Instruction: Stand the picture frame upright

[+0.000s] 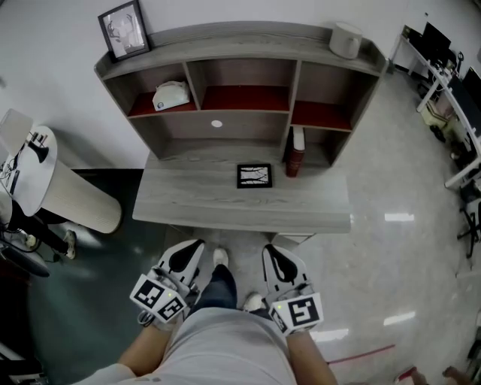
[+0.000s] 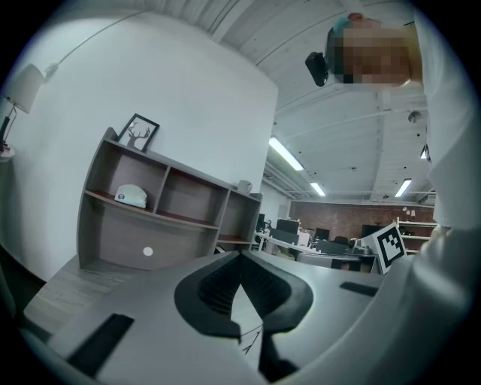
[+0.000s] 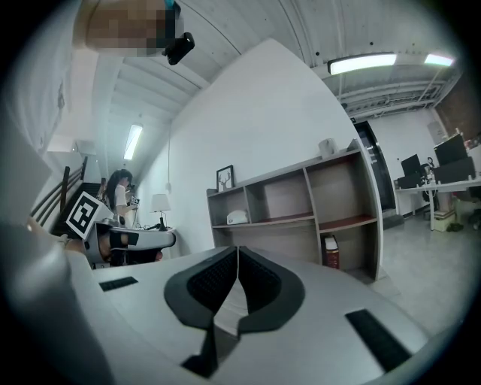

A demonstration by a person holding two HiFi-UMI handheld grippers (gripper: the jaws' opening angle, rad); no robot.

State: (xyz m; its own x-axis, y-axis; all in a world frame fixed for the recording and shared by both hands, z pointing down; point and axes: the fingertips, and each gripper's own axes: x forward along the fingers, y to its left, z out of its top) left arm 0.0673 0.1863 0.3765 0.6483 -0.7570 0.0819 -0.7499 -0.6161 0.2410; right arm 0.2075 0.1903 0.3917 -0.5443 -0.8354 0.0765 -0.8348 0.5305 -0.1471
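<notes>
left gripper [image 2: 240, 256]: fingers [image 2: 216, 287] clenched tip to tip, nothing between them. right gripper [image 3: 237, 248]: same, fingers [image 3: 264, 284] pressed together, empty. Both sit low in front of the person's waist, side by side, pointing level at the furniture and well apart from everything on it. One white-toed shoe [image 1: 220, 258] shows between the two pairs of fingers, on the glossy floor [image 1: 391, 248].

Ahead of the fingers: grey wood-grain counter [image 1: 188, 203]. The small black-edged picture frame [image 1: 254, 175] lies flat on it, face up. It is roughly centred between the two finger pairs, well beyond their tips, toward the counter's back edge. Just right of it, ahead of the right fingers, a dark red book [image 1: 295, 153] stands upright in the lower right bay.

Beyond that: grey wooden shelf unit [image 1: 240, 113] on the back of the counter, with three upper compartments with red floors.
- White rounded object [image 1: 171, 95] in the left compartment, ahead and left of the left fingers.
- Small white round dot [image 1: 216, 123] on the panel under the middle compartment.

Farthest, on the shelf top:
- A second black frame with a deer print [image 1: 124, 30] stands upright at the left end, against the white wall [image 1: 248, 11].
- A white cylinder [image 1: 346, 40] at the right end.
</notes>
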